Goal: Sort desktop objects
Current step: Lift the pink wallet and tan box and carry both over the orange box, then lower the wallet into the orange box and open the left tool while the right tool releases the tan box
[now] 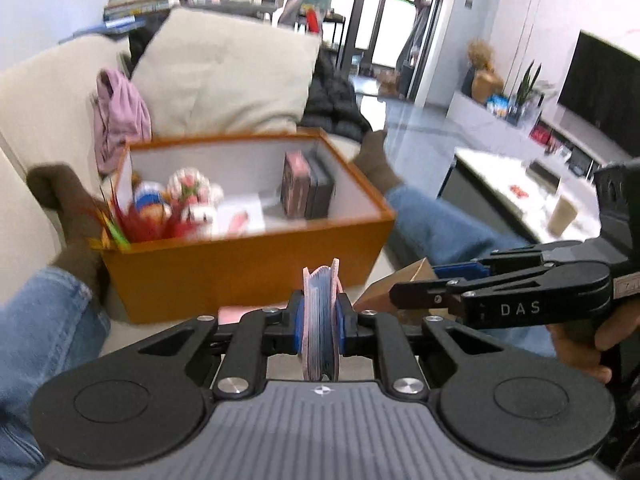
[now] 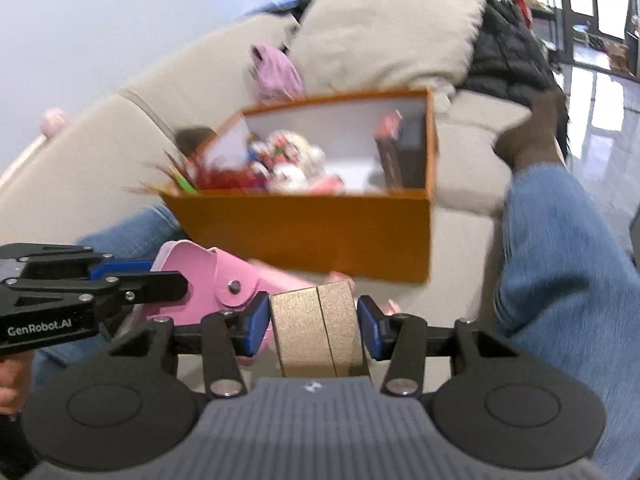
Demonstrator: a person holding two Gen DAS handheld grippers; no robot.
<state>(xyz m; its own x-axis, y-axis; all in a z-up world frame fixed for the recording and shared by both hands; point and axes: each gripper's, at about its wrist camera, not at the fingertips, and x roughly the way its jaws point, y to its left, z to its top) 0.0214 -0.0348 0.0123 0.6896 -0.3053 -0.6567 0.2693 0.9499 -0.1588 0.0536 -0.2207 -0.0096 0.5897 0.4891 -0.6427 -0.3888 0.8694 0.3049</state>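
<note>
My left gripper is shut on a pink notebook seen edge-on, held in front of an orange box. In the right wrist view the same pink notebook has a snap flap, and the left gripper grips its left edge. My right gripper is shut on a gold box. In the left wrist view the right gripper holds the gold box at the right. The orange box holds toys, dark boxes and pencils.
The orange box sits on a beige sofa between my jeans-clad legs. A cushion and pink cloth lie behind it. A white table with a cup stands at right.
</note>
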